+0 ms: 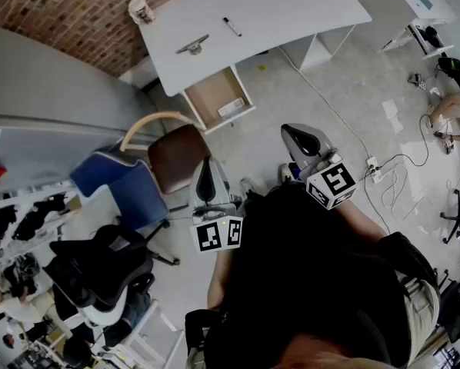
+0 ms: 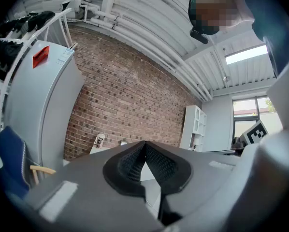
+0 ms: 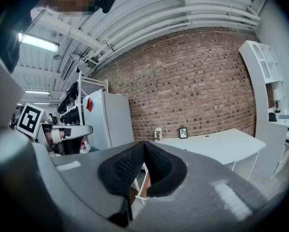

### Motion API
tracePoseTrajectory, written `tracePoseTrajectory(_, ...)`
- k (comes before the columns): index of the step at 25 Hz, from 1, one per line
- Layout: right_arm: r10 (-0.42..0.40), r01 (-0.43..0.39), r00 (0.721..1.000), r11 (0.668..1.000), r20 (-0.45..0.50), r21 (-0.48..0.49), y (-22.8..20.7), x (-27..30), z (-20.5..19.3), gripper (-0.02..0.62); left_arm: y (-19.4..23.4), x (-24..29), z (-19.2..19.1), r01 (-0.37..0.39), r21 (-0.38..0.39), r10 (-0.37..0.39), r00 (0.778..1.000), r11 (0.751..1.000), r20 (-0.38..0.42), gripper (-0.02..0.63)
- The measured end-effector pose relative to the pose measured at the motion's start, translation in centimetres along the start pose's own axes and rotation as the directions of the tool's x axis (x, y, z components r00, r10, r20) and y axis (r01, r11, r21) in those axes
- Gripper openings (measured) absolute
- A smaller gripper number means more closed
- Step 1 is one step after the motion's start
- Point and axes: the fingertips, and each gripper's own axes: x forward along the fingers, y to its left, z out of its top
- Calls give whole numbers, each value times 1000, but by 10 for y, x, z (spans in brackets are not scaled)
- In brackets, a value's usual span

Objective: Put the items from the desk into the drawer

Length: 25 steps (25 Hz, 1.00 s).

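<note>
Close under the head camera is the person's dark top, with both grippers held out in front of it, well short of the desk. Left gripper and right gripper are each clenched on nothing, their pads meeting at the tips. On the white desk a black marker pen lies flat, its long axis slanting from upper left to lower right in the head view. A silvery tool near it slants the other way. At the desk's near edge the wooden drawer stands pulled out, with a white item in it.
</note>
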Motion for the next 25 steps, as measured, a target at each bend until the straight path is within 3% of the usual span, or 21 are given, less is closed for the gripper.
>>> tracePoseTrajectory(21, -34, 34, 999, 999, 14, -6, -25, -6, 2, 6, -20, 19, 0, 4, 10, -4, 1000, 1000, -10, 0)
tracePoseTrajectory(23, -30, 30, 1000, 1000, 6, -11, -33, -7, 0, 131, -26, 23, -3, 1, 10, -1, 1000, 1000, -11, 0)
tracePoseTrajectory(25, -24, 24, 1000, 1000, 1, -10, -41, -9, 0, 164, -33, 27, -5, -3, 10, 3, 1000, 1000, -12, 0)
